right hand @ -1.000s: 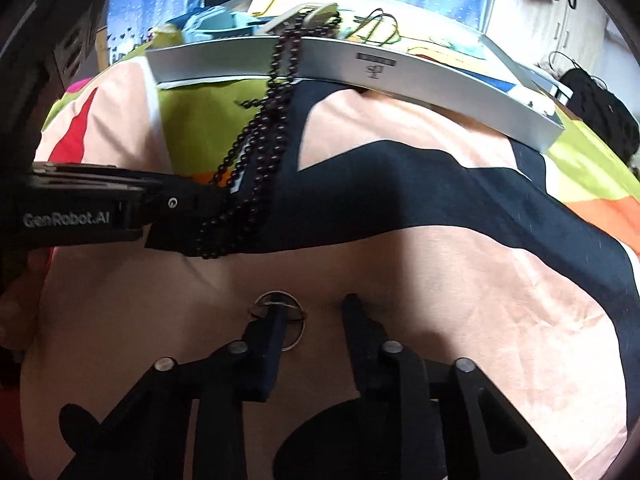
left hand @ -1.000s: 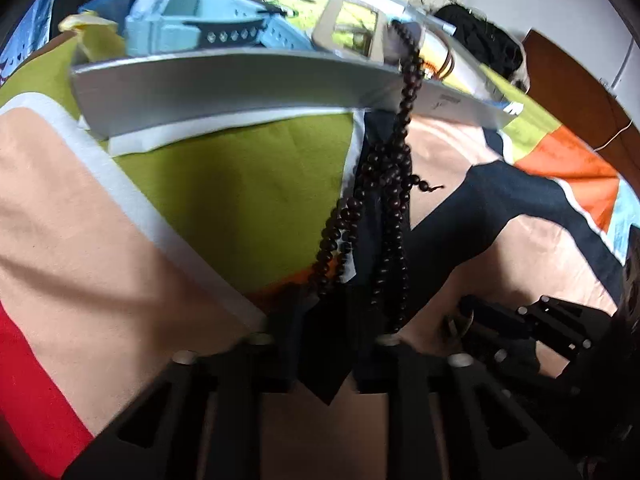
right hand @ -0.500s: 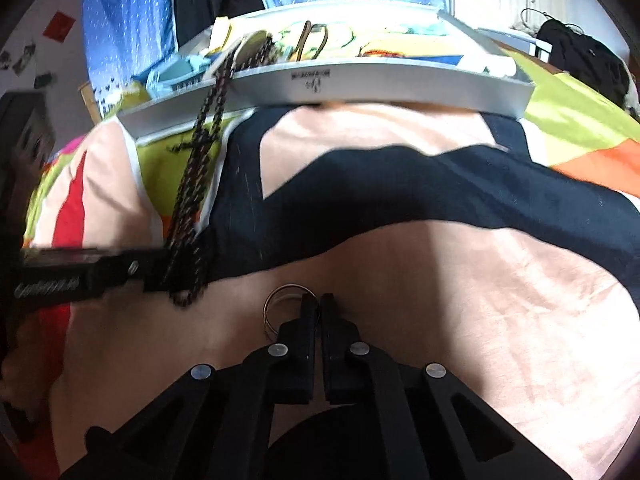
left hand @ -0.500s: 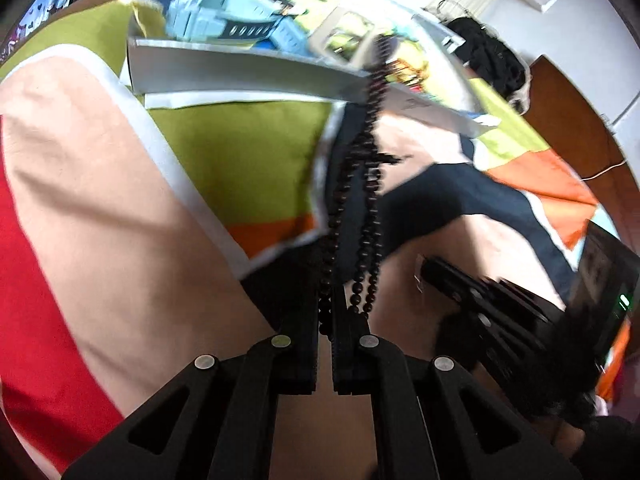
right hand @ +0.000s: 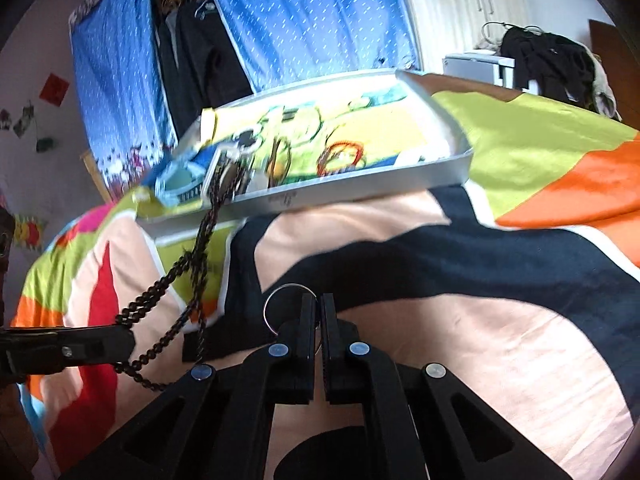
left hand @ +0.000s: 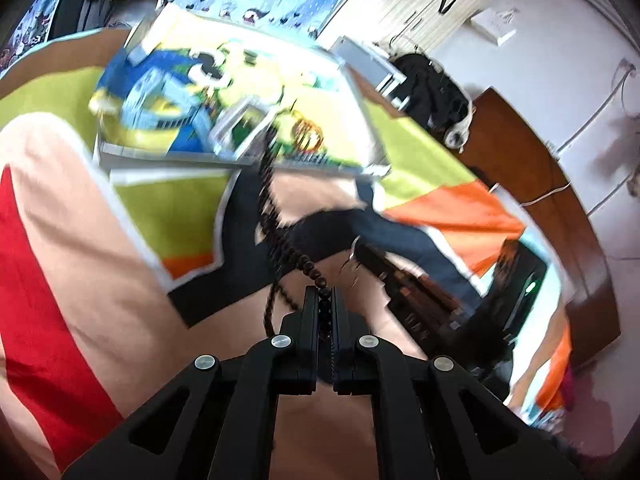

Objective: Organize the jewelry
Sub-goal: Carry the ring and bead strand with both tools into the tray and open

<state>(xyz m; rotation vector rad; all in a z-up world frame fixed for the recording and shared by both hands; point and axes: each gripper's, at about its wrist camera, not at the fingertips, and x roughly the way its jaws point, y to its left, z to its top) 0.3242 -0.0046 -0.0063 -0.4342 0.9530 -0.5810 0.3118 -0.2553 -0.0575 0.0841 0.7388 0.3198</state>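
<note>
My left gripper [left hand: 325,300] is shut on a dark bead necklace [left hand: 276,220]; the strand runs taut from its jaws up over the rim of the white tray [left hand: 304,162]. The necklace [right hand: 196,248] and the left gripper [right hand: 124,342] also show at the left of the right wrist view. My right gripper [right hand: 318,304] is shut on a thin silver ring [right hand: 280,296], held above the bedspread. The right gripper [left hand: 384,264] shows blurred in the left wrist view. The tray [right hand: 360,192] holds a blue watch [right hand: 182,184], orange bangles [right hand: 344,156] and other pieces.
A patterned bedspread [right hand: 500,320] in peach, navy, green, orange and red lies under everything. A blue curtain [right hand: 304,20] and hanging dark clothes [right hand: 196,52] stand behind the tray. A wooden bed board [left hand: 540,184] runs along the right.
Both grippers have lifted and pulled back from the tray. The left one draws the bead necklace taut, the right one has raised the ring off the bedspread.
</note>
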